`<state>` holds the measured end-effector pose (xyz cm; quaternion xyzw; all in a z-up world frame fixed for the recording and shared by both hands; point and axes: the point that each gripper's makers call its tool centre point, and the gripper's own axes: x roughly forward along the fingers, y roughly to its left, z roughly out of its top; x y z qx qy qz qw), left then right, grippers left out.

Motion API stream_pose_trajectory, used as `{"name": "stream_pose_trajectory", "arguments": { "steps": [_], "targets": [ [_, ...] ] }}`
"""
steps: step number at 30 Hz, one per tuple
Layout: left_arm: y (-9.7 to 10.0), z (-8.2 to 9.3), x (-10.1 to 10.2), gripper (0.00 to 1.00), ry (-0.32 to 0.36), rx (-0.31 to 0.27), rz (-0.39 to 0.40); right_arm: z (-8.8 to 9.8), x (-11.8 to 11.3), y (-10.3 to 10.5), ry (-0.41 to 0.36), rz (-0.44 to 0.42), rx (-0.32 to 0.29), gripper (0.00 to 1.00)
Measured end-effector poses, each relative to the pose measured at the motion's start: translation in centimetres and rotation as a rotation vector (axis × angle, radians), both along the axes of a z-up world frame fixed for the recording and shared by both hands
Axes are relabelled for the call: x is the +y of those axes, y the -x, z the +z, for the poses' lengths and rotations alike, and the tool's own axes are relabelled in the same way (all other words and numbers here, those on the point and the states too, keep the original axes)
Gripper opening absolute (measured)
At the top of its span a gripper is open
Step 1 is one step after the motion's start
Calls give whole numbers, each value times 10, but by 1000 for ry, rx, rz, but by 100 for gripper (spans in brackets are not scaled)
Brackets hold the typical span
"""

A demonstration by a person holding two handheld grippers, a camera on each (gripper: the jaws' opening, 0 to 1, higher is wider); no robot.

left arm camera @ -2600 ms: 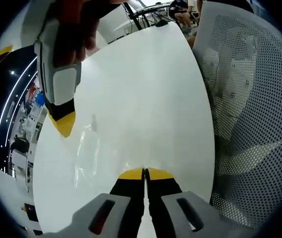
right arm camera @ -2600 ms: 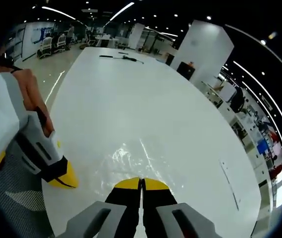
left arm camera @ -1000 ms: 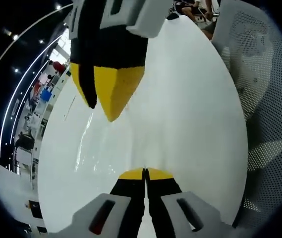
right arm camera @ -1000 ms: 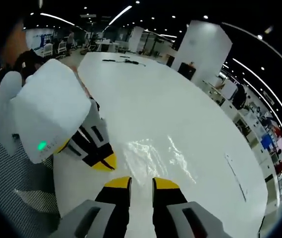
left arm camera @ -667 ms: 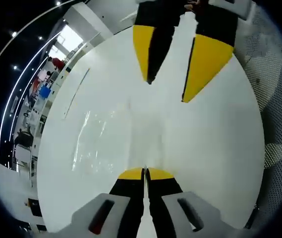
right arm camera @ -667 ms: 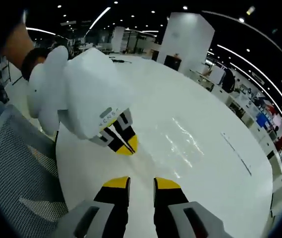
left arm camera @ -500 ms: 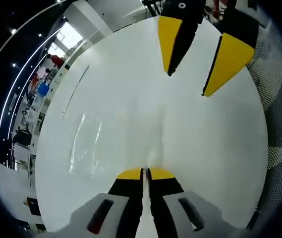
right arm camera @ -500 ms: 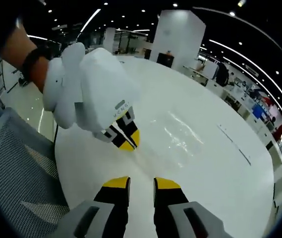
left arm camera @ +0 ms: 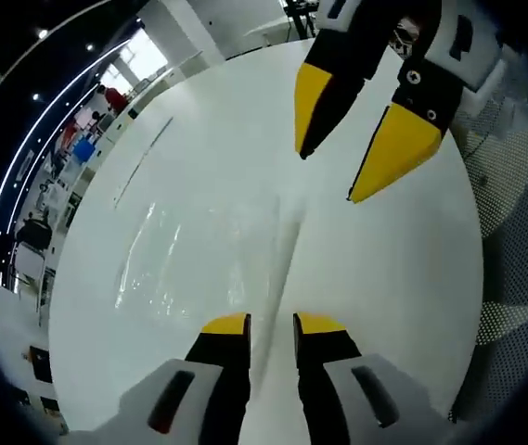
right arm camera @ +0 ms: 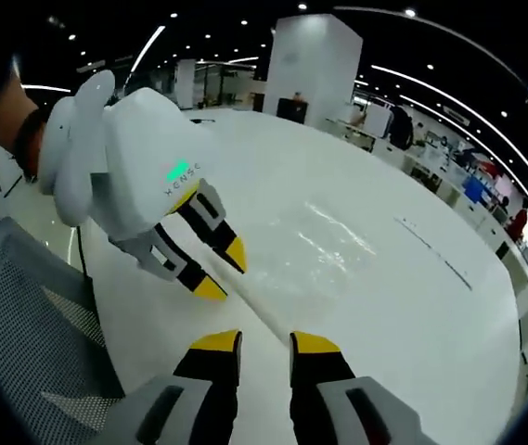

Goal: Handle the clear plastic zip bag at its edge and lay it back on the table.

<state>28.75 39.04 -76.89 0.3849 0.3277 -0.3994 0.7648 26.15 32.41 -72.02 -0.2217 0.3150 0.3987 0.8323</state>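
Note:
The clear plastic zip bag (left arm camera: 189, 255) lies flat on the white table (left arm camera: 403, 278), glinting with creases. Its stiff zip edge (left arm camera: 282, 264) runs down toward the gap between my left gripper's (left arm camera: 271, 324) jaws, which stand open. My right gripper (left arm camera: 328, 176) reaches in from the top, open and hovering over the bag's far edge. In the right gripper view the bag (right arm camera: 338, 243) spreads ahead on the table (right arm camera: 412, 352). My right gripper (right arm camera: 265, 341) is open over the zip edge (right arm camera: 262, 311), and the left gripper (right arm camera: 229, 278) stands open close by at the left.
A white mesh chair back (left arm camera: 514, 185) stands against the table's near side, also seen as a mesh chair (right arm camera: 32, 315). A thin dark strip (left arm camera: 143, 162) lies on the table beyond the bag. A person's forearm (right arm camera: 13, 120) shows behind the left gripper.
My left gripper was shut on the bag's edge and is open now, so the bag is released. The right gripper opened about a second ago, stayed open, and swung round opposite the left one.

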Motion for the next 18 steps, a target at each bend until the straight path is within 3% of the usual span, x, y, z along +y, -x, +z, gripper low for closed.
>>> {"name": "stream_pose_trajectory", "arguments": {
  "steps": [3, 6, 8, 10, 13, 18],
  "targets": [
    [4, 4, 0, 25, 43, 17, 36, -2, 1, -1, -2, -3, 1, 22],
    [9, 11, 0, 26, 96, 20, 72, -1, -2, -1, 2, -26, -10, 38],
    [17, 23, 0, 29, 115, 22, 87, -2, -3, -2, -12, -47, -4, 40],
    [17, 16, 2, 31, 146, 34, 117, -3, -4, -3, -30, -70, 4, 43],
    [24, 24, 7, 38, 224, 60, 193, -2, -8, -8, -66, -117, 11, 46],
    [28, 23, 22, 43, 288, 76, 265, -1, -16, -4, -79, -151, 18, 51]
  ]
}}
